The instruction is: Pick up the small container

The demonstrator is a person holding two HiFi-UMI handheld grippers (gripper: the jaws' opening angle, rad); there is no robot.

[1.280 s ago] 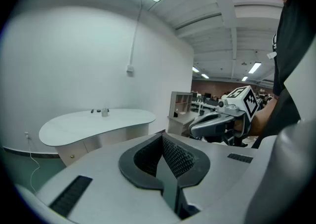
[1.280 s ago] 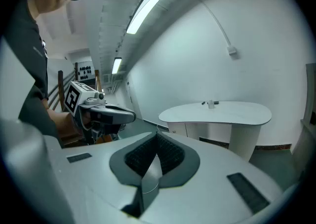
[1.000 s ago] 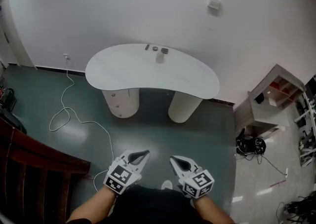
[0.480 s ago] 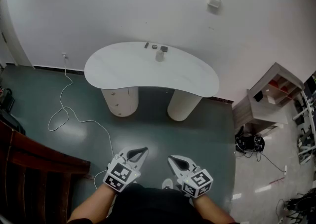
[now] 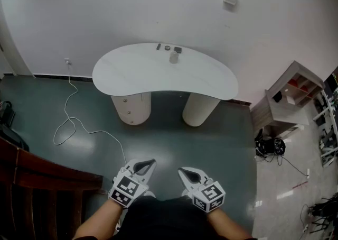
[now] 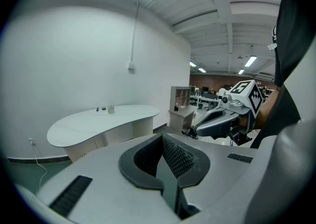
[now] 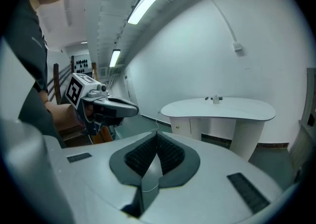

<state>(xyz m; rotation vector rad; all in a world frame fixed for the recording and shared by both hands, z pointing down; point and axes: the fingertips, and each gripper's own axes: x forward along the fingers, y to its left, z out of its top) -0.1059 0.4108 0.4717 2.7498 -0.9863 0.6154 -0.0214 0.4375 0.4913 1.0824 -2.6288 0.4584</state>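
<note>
The small clear container [image 5: 174, 57] stands at the far edge of a white curved table [image 5: 137, 72], beside three small dark items [image 5: 167, 48]. Both grippers hang low over the green floor, far short of the table. In the head view my left gripper [image 5: 148, 163] and right gripper [image 5: 183, 171] point toward the table, side by side. Each one's jaws are shut with nothing between the pads. The left gripper view shows the container [image 6: 111, 109] far off, over its own jaws [image 6: 162, 139]. The right gripper view also shows the container [image 7: 216, 99] in the distance.
A white cable [image 5: 74, 122] loops over the floor left of the table's two round legs [image 5: 131, 108]. Dark wooden furniture [image 5: 37, 181] stands at the near left. A low shelf unit [image 5: 288, 101] and tangled black cables [image 5: 269, 148] are at the right.
Both grippers have slid a little lower in the head view, still side by side. The table has shifted slightly up and right in the picture. The jaws stay shut.
</note>
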